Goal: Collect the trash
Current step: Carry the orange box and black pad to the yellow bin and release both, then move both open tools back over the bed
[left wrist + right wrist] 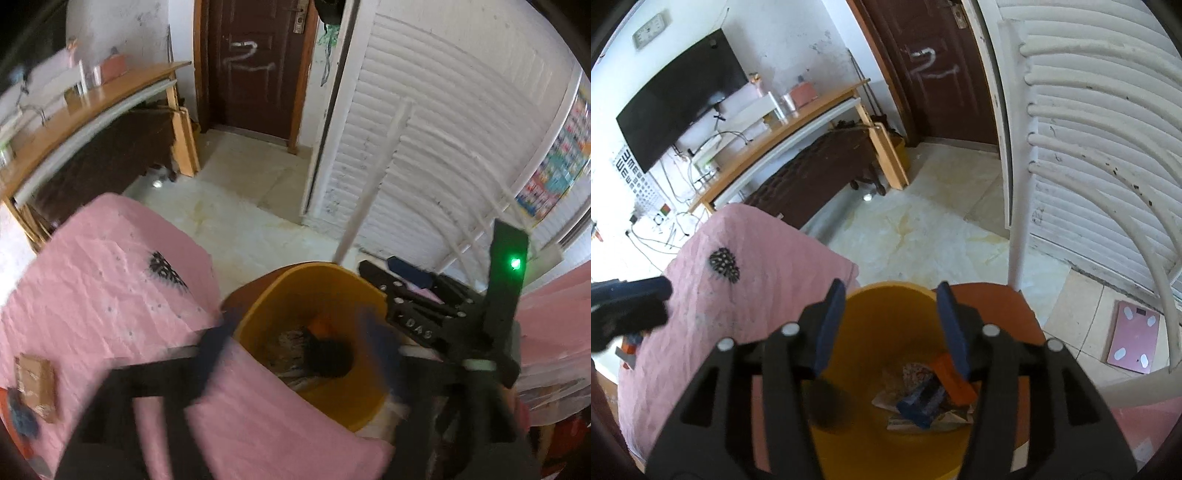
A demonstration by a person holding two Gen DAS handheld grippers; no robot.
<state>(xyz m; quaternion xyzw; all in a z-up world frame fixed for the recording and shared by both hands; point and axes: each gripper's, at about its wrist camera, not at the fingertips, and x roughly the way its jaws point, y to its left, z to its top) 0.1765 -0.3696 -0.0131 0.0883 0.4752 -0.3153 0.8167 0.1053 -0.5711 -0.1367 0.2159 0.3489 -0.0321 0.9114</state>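
A yellow bin (314, 291) (886, 306) stands on the floor beside a pink-covered bed (110, 280) (757, 273). Both grippers hang over its mouth. My left gripper (295, 332) is blurred, its jaws wide apart and empty; a dark fuzzy lump (328, 358) shows inside the bin below it. My right gripper (892, 325) is open with nothing between its blue pads (955, 332). In the bin lie an orange piece (955, 382), a blue item (919, 402) and paper scraps (923, 419). Each wrist view shows the other gripper: the right gripper (373, 273) and the left gripper (646, 295).
A brown cardboard piece (35, 384) and a blue scrap (22, 417) lie on the bed. A white louvred door (443, 129) and a white tube frame (1015, 221) stand right of the bin. Beyond are tiled floor (923, 229), a wooden desk (783, 140), a brown door (255, 66) and a pink scale (1132, 339).
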